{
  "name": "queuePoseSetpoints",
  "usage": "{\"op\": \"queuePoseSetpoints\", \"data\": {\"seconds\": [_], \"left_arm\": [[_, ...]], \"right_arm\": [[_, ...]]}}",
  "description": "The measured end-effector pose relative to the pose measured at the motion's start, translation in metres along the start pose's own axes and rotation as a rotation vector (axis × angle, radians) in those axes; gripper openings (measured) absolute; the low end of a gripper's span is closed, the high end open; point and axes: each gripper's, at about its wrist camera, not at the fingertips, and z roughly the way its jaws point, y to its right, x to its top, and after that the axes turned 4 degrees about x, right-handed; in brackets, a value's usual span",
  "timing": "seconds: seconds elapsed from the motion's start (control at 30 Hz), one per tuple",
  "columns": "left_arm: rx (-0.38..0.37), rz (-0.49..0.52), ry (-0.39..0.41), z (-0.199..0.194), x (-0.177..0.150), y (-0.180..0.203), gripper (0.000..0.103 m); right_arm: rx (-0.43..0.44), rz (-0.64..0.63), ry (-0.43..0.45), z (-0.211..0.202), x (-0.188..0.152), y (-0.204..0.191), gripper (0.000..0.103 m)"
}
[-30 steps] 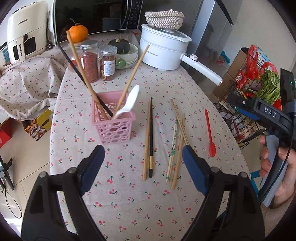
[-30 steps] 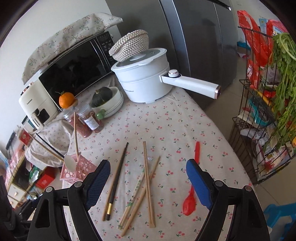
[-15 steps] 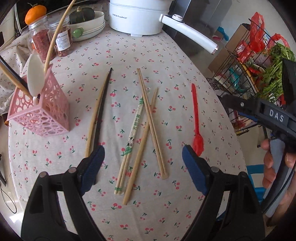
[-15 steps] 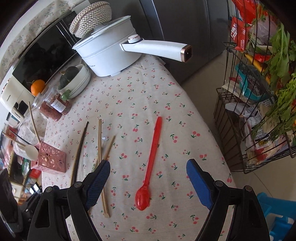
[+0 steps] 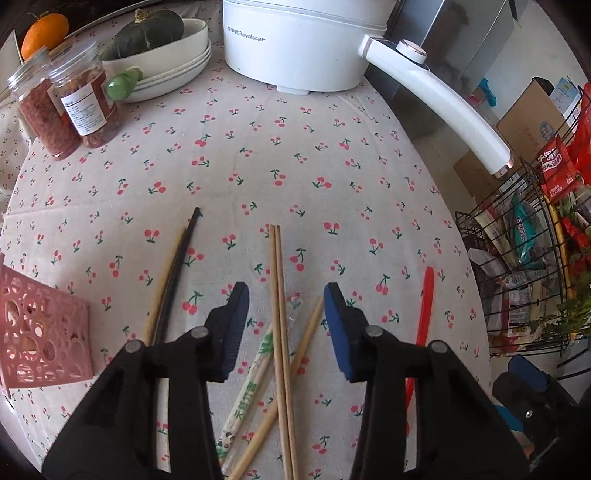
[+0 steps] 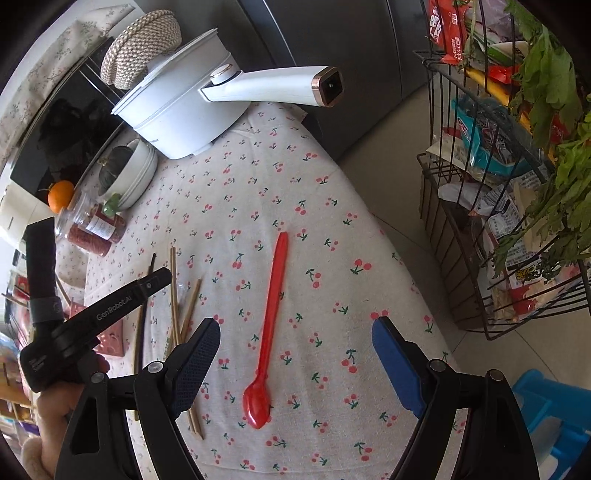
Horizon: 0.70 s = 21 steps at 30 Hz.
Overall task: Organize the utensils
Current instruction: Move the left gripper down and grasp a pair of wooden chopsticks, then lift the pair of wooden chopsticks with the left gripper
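Several chopsticks lie on the cherry-print tablecloth. My left gripper (image 5: 284,299) is open and low over a pair of bamboo chopsticks (image 5: 277,280), its blue pads on either side of them. A paper-wrapped pair (image 5: 245,391) and a single bamboo stick (image 5: 295,365) cross under it. A dark chopstick (image 5: 177,273) and a wooden one (image 5: 162,284) lie to the left. The pink utensil basket (image 5: 40,332) stands at the left edge. My right gripper (image 6: 295,354) is open wide over a red plastic spoon (image 6: 271,317), not touching it.
A white electric pot (image 5: 295,40) with a long handle (image 5: 443,110) stands at the back. Two spice jars (image 5: 66,103), stacked bowls with a squash (image 5: 159,55) and an orange (image 5: 44,33) sit back left. A wire rack of groceries (image 6: 517,184) stands right of the table edge.
My left gripper has moved forward and down over the bamboo chopsticks and its jaws have narrowed. My right gripper has come lower over the red spoon, still wide open.
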Motion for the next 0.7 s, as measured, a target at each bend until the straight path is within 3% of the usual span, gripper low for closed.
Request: {"op": "queuePoseSetpoints", "data": {"seconds": [0.17, 0.23, 0.3, 0.5, 0.7], "left_arm": [[0.038, -0.001, -0.031, 0.016, 0.007, 0.003, 0.035], [0.038, 0.003, -0.040, 0.021, 0.008, 0.003, 0.027], [0.027, 0.023, -0.056, 0.025, 0.007, 0.003, 0.010], [0.010, 0.127, 0.005, 0.004, -0.006, 0.006, 0.009], [-0.083, 0.168, 0.084, -0.051, -0.030, -0.009, 0.009]], "right_arm": [[-0.007, 0.003, -0.013, 0.006, 0.003, 0.004, 0.085], [-0.010, 0.007, -0.018, 0.007, 0.003, 0.005, 0.085], [-0.009, 0.010, -0.022, 0.008, 0.003, 0.005, 0.086], [-0.015, 0.029, -0.023, 0.010, 0.002, 0.001, 0.085], [-0.026, -0.005, -0.023, 0.011, -0.004, -0.018, 0.086]]}}
